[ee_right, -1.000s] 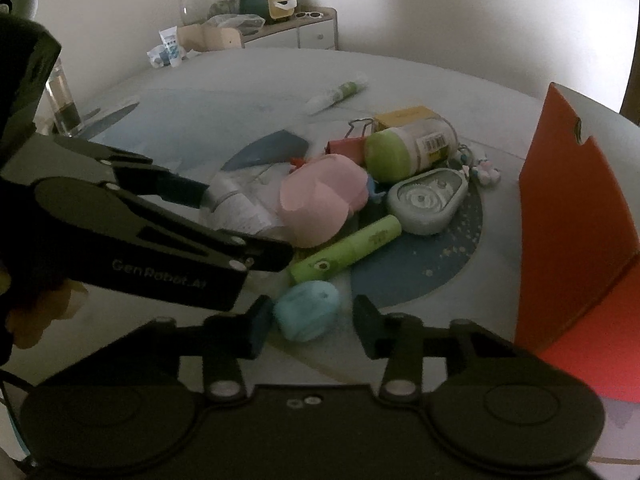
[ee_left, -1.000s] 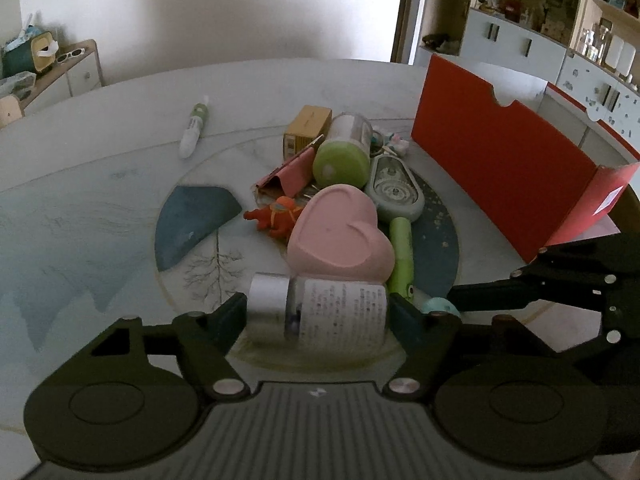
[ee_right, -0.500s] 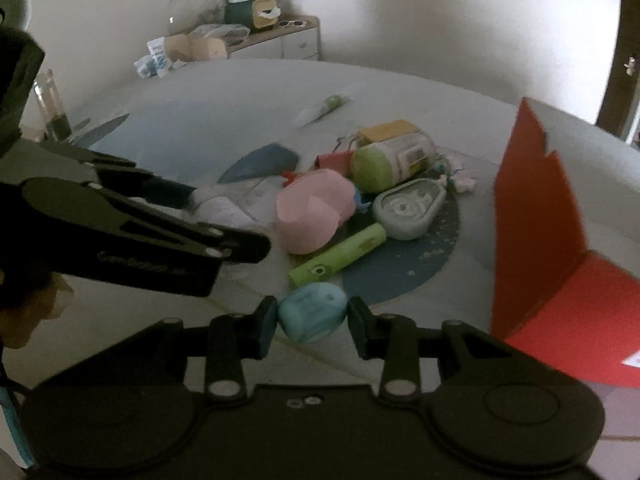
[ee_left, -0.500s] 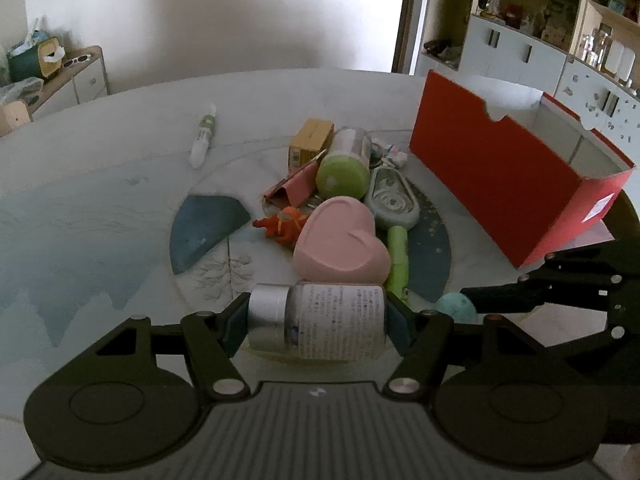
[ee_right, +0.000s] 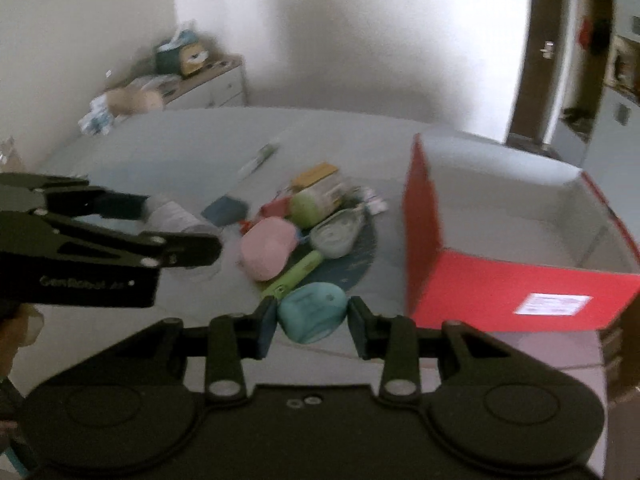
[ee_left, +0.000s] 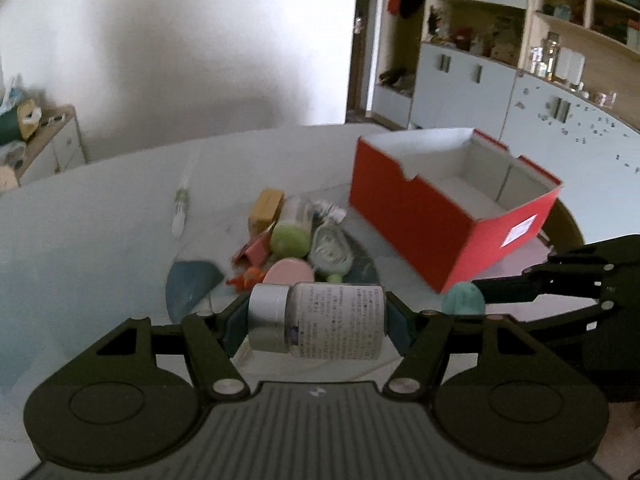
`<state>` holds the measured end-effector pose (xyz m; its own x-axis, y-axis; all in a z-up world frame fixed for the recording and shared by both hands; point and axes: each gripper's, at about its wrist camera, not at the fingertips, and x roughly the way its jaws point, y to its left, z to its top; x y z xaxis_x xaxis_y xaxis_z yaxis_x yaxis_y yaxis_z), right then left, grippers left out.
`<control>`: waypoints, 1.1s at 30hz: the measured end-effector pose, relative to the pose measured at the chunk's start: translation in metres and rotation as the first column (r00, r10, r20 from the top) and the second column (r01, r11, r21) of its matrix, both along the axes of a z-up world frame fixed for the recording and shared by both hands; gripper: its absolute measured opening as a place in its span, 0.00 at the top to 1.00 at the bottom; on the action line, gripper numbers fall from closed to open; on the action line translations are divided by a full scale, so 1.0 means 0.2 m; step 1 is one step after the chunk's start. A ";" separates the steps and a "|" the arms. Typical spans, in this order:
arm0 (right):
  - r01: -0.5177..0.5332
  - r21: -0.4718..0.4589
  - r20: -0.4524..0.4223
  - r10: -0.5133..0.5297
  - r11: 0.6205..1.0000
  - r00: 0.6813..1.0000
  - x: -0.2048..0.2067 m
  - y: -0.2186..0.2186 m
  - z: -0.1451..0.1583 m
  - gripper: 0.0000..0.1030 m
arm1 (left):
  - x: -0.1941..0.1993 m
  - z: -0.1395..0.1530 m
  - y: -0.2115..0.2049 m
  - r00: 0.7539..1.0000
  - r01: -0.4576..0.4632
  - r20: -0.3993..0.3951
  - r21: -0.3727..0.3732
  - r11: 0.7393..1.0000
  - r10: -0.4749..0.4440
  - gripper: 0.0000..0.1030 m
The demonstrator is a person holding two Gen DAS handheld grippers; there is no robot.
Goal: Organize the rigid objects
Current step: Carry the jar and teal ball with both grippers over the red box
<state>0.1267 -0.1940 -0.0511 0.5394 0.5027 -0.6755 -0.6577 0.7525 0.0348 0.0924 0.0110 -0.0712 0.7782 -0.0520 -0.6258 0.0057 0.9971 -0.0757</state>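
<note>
My left gripper (ee_left: 316,320) is shut on a clear bottle (ee_left: 336,320) with a silver cap and a printed label, held sideways above the table. My right gripper (ee_right: 312,316) is shut on a small teal oval case (ee_right: 312,312), also lifted; the same case (ee_left: 462,300) shows at the right of the left wrist view. Below lies the pile: a pink heart box (ee_right: 268,248), a green tube (ee_right: 294,276), a grey-green case (ee_right: 336,232), a green-lidded jar (ee_right: 308,208). An open red box (ee_left: 440,216) with a white inside stands to the right.
A yellow carton (ee_left: 266,208), a pink folded card (ee_left: 256,250), an orange figure (ee_left: 246,278) and a white tube (ee_left: 180,208) lie on the pale round table (ee_left: 100,240). Cabinets and shelves (ee_left: 520,80) line the back right; a sideboard (ee_right: 200,84) stands by the far wall.
Both grippers have risen from the table with the bottle and the teal case between their pads. The pile now looks farther below, and the inside of the red box has come into view.
</note>
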 end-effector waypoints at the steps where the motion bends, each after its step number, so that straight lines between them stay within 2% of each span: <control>1: 0.024 0.000 0.011 -0.024 1.000 1.000 0.00 -0.02 0.02 0.64 | -0.01 0.03 -0.01 1.000 0.010 0.007 0.004 1.000 -0.010 0.33; 9: 0.167 0.018 0.059 -0.167 0.986 0.984 0.04 -0.19 0.13 0.64 | 0.02 0.21 -0.14 0.993 0.091 0.073 0.023 0.996 -0.092 0.33; 16: 0.260 0.021 0.083 -0.261 0.965 0.962 0.19 -0.34 0.15 0.64 | 0.16 0.30 -0.28 0.984 0.154 0.087 0.014 0.988 -0.154 0.33; 24: 0.289 0.000 0.093 -0.288 0.957 0.953 0.49 -0.52 0.13 0.64 | 0.47 0.36 -0.48 0.975 0.188 0.112 0.046 0.981 -0.192 0.33; 29: 0.271 -0.024 0.083 -0.268 0.962 0.960 0.70 -0.61 0.08 0.64 | 0.73 0.35 -0.64 0.976 0.194 0.085 0.054 0.979 -0.198 0.33; 33: 0.238 -0.055 0.056 -0.235 0.970 0.970 0.87 -0.65 0.02 0.64 | 0.95 0.28 -0.75 0.980 0.193 0.034 0.058 0.979 -0.195 0.33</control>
<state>0.3015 -0.3237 -0.0469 0.6706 0.3157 -0.6712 -0.4607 0.8865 -0.0434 0.2828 -0.1397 -0.0149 0.7805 -0.1714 -0.6012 0.2015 0.9793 -0.0176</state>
